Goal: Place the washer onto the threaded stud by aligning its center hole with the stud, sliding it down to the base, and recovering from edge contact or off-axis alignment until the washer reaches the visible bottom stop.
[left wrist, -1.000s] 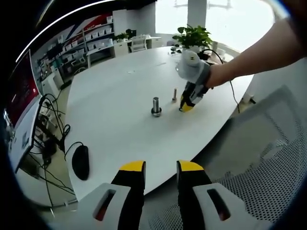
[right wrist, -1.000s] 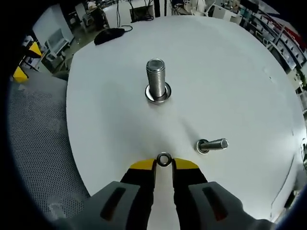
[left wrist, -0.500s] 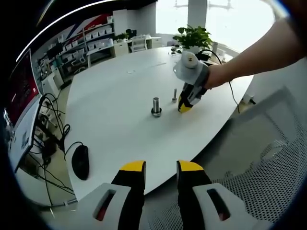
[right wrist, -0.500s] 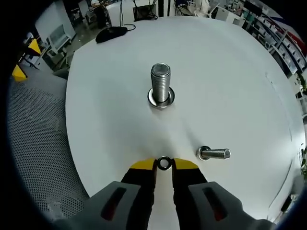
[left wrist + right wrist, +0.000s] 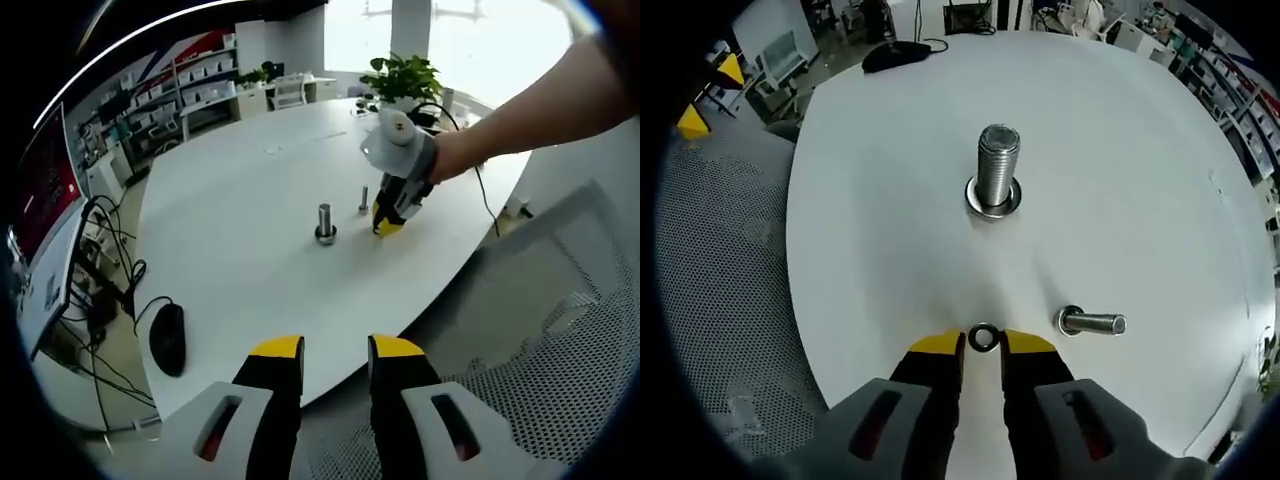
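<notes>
Right claw (image 5: 982, 343) pinches the washer (image 5: 983, 337) between its yellow tips, low over the white counter (image 5: 1120, 180), near the large upright threaded stud (image 5: 996, 176) but apart from it. 1 smaller stud (image 5: 1090, 322) stands just beside. Left claw (image 5: 335, 350) is spread, holding nothing, at the counter edge near a black mouse (image 5: 168, 338).

Small steel washer (image 5: 983, 337) flat between yellow jaw tips, well short of upright threaded stud (image 5: 996, 180).

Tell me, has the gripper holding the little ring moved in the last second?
Yes, slightly. In the left gripper view, the right gripper has edged closer to the small stud on the white table, the washer between its fingers.
</notes>
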Tool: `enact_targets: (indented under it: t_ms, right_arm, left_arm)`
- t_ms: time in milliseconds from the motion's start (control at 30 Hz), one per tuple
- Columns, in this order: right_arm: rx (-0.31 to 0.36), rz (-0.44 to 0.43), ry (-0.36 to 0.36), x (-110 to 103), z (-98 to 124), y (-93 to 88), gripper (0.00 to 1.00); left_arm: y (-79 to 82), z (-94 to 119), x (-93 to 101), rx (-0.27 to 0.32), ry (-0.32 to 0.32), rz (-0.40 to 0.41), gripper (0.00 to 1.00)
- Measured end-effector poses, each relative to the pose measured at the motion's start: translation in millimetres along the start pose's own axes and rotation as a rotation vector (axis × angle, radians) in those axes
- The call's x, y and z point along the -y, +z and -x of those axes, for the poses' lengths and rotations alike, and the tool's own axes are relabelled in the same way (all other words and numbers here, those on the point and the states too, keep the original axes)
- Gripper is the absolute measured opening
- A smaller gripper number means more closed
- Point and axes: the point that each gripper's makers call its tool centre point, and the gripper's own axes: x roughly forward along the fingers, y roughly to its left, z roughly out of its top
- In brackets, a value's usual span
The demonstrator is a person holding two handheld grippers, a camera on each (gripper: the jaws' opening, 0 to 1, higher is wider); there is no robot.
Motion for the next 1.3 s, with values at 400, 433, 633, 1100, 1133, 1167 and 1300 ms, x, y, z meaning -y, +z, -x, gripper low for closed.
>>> enact_targets:
  t_ms: [400,433,633,1100,1133,1167,1300]
  right_arm:
    - [0.003,-0.044,-0.033,1.2,1.1,-2.8,0.14]
    - [-0.002,-0.051,-0.039,1.3,1.4,-3.2,0.14]
    - [0.055,-0.083,-0.066,7.0,22.2,7.0,0.14]
    - [0.121,-0.045,-0.188,42.4,61.6,15.5,0.14]
    - [0.13,-0.048,-0.202,42.9,63.9,17.8,0.14]
    - [0.134,-0.048,-0.205,43.7,64.8,19.2,0.14]
    - [0.131,-0.053,-0.203,45.3,61.7,22.7,0.14]
  left_arm:
    - [-0.9,-2.4,-1.7,0.001,0.005,0.001,0.23]
    - [-0.5,-1.8,-1.6,0.002,0.006,0.002,0.23]
    - [0.2,0.3,-0.2,0.003,0.006,-0.002,0.23]
    - [2.7,0.0,-0.1,0.014,0.01,-0.014,0.23]
    - [2.5,-0.7,-0.6,0.014,0.011,-0.013,0.23]
    - [2.6,-0.5,-0.7,0.014,0.011,-0.012,0.23]
    - [1.2,-1.7,-1.7,0.013,0.011,-0.011,0.23]
